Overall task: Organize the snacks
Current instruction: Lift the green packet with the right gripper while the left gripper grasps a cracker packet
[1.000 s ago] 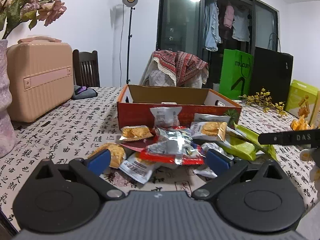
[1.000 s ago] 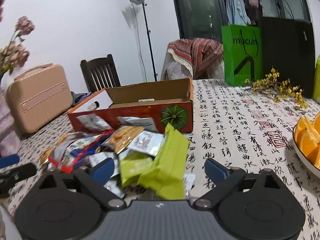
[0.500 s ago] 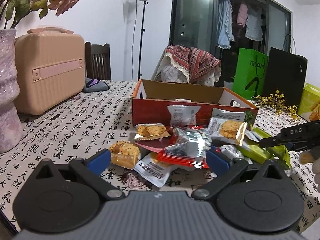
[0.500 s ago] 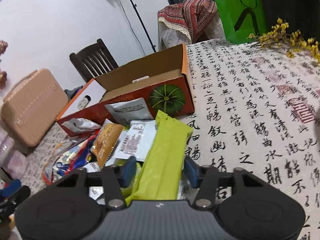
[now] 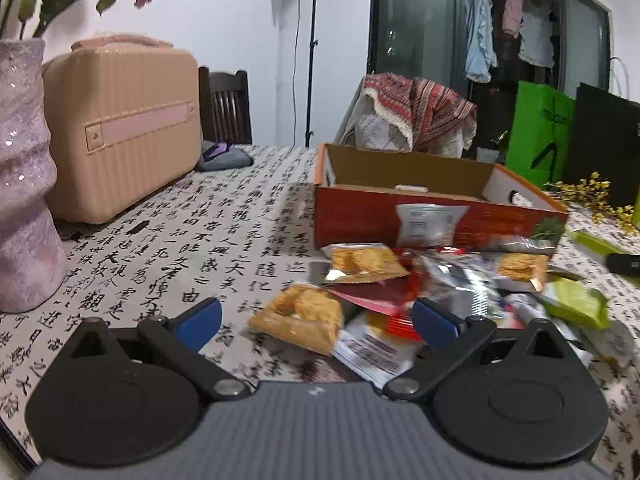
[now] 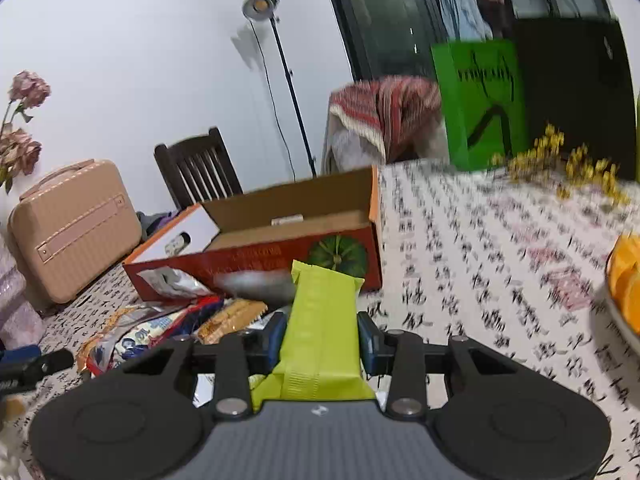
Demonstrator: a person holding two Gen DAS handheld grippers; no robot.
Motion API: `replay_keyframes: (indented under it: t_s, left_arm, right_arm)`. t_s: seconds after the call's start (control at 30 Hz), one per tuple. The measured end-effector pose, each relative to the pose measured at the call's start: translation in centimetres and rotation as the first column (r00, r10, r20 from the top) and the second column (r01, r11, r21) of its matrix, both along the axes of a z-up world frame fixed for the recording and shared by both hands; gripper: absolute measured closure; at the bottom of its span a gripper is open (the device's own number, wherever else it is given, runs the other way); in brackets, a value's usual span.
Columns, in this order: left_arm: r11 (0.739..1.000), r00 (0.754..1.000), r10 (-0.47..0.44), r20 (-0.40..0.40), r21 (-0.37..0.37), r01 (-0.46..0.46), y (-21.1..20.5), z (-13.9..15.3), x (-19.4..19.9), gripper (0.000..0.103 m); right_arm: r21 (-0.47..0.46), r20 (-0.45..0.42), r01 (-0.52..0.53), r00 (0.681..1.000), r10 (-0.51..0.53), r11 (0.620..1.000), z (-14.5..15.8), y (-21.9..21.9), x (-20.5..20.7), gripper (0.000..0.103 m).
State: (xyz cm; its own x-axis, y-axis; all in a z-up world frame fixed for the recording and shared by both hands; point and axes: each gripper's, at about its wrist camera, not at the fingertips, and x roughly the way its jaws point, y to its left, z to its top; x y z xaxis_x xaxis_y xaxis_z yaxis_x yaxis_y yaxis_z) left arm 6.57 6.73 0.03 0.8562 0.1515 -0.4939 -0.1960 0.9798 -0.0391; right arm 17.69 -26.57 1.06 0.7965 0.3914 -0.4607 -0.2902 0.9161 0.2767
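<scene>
A pile of snack packets lies on the patterned tablecloth in front of an open red cardboard box. My left gripper is open, low over the table, with a golden cracker packet lying between its blue pads. My right gripper is shut on a lime green snack packet and holds it lifted, in front of the box. The rest of the pile lies to its left.
A pink case and a lilac vase stand at the left. A plate of orange slices sits at the right edge. Green and black bags, yellow flowers and chairs are at the back.
My right gripper closed on the lime green packet and lifted it from the pile. My left gripper moved left and lower, now around the golden cracker packet.
</scene>
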Motion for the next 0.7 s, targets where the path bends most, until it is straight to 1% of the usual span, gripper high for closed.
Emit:
replay_keyframes:
  t_s: [0.13,0.2,0.27,0.33,0.5,0.57,0.63,0.7]
  left_arm:
    - [1.000,0.998,-0.004,-0.067,-0.001,0.004,1.8,-0.5,2.5,0.000]
    - [0.999,0.993,-0.024,-0.119,0.020,0.026,2.4,-1.1,3.9,0.000]
    - [0.998,0.987,-0.024,-0.158,0.048,0.032,2.6,-1.7,4.9,0.000]
    - [0.997,0.985,-0.032,-0.169,0.065,0.043,2.7,-2.2,5.5,0.000]
    - [0.997,0.984,-0.046,-0.174,0.050,0.055,3.1,-2.4,6.5,0.000]
    - [0.997,0.982,-0.067,-0.175,0.027,0.073,3.3,-2.5,6.7,0.010]
    - [0.994,0.978,-0.105,-0.180,0.009,0.108,3.1,-2.5,6.7,0.041]
    - [0.992,0.977,-0.122,-0.174,0.001,0.124,3.0,-2.5,6.5,0.041]
  right_arm:
    - [-0.011,0.045,0.004,0.999,-0.004,1.000,0.6,0.2,-0.9,0.067]
    - [-0.014,0.053,0.005,0.999,-0.005,1.000,0.7,0.3,-1.2,0.067]
    - [-0.014,0.053,0.007,0.999,-0.006,1.000,0.7,0.3,-1.3,0.067]
    - [-0.014,0.049,0.008,0.999,-0.007,1.000,0.7,0.5,-1.4,0.067]
    - [-0.018,0.039,0.008,0.999,-0.007,1.000,0.4,0.9,-1.7,0.066]
    - [-0.021,0.037,0.006,0.999,-0.005,1.000,0.4,1.1,-1.9,0.066]
    - [-0.023,0.037,0.006,0.999,-0.005,1.000,0.4,1.2,-1.9,0.066]
    - [-0.021,0.037,0.007,0.999,-0.006,1.000,0.4,1.3,-2.0,0.066]
